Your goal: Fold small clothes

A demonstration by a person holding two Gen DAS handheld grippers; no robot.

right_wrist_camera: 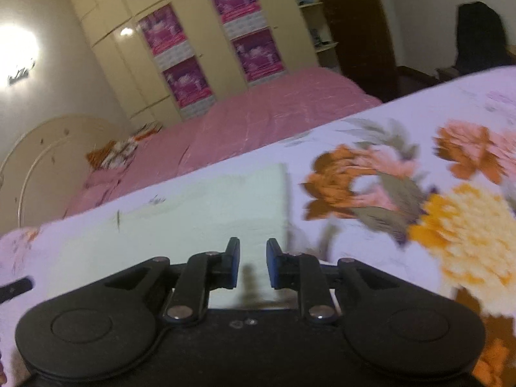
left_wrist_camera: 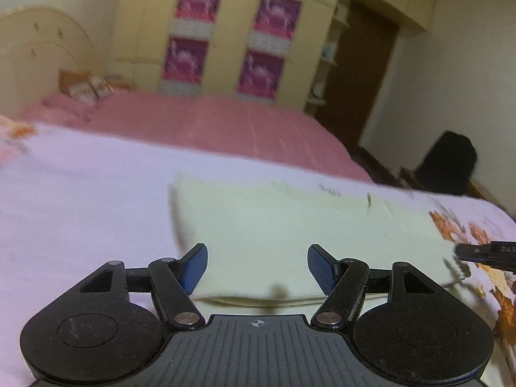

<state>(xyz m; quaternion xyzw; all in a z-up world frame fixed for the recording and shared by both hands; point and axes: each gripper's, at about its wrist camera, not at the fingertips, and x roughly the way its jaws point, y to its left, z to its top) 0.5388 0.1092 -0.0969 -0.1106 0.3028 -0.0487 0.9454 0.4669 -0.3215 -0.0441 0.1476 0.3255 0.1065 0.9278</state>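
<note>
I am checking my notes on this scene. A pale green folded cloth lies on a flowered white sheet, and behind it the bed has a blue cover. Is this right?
Not quite: the bed cover behind is pink, not blue. Both wrist views show it. The rest stands: the pale green folded cloth lies on the flowered white sheet.

White letters "DAS", cut off by the frame edge, on the right gripper (left_wrist_camera: 483, 253)

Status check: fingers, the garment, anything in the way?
Left gripper open, empty, over the pale green garment. Right gripper narrowly open, nothing between its fingers. Garment flat on the floral sheet. Nothing in the way.
</note>
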